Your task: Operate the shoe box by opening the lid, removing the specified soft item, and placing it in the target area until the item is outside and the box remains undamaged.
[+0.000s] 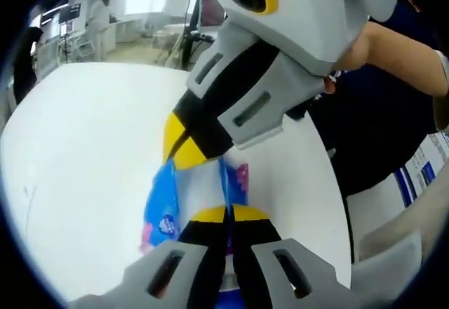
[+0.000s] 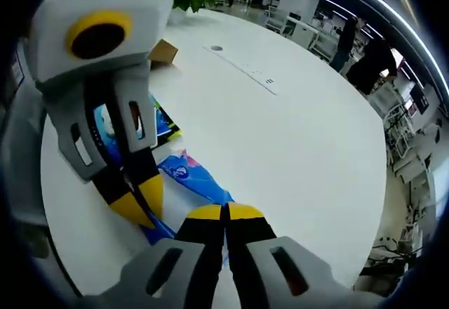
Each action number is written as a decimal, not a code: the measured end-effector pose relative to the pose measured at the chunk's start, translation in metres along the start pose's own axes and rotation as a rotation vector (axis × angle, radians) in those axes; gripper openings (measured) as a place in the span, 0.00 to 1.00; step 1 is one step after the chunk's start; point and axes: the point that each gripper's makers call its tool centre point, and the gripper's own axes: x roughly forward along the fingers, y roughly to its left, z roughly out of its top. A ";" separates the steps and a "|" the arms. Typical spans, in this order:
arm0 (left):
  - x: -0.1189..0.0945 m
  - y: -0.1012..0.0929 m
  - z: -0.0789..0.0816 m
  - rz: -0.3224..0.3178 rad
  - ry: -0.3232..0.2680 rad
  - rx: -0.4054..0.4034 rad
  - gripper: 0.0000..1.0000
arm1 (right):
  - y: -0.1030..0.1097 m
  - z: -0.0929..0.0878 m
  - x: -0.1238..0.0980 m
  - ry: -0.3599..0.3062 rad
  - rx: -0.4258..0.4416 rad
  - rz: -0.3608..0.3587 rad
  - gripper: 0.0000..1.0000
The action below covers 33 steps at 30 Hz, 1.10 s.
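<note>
Soft packet (image 1: 200, 189) pinched by both claws; cardboard box (image 2: 163, 51) behind, right gripper view.

In the left gripper view, the blue and white soft packet (image 1: 184, 195) at lower centre is largely covered by both grippers' jaws, and its print is too blurred to read. In the right gripper view, the other gripper (image 2: 137, 207) hides most of a colourful box (image 2: 160, 123) at left. A brown cardboard piece (image 2: 163, 51) at upper left shows just a corner.

Bright office, white table (image 2: 295, 140)
</note>
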 end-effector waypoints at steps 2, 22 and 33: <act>0.001 0.003 -0.002 0.011 0.008 0.003 0.00 | 0.001 -0.001 0.001 0.007 -0.009 0.003 0.00; -0.030 -0.010 0.014 0.095 -0.003 0.107 0.17 | -0.002 0.032 -0.037 -0.068 0.007 -0.082 0.16; -0.082 -0.024 -0.001 0.142 -0.018 0.073 0.27 | 0.033 0.065 -0.065 -0.105 0.012 -0.048 0.25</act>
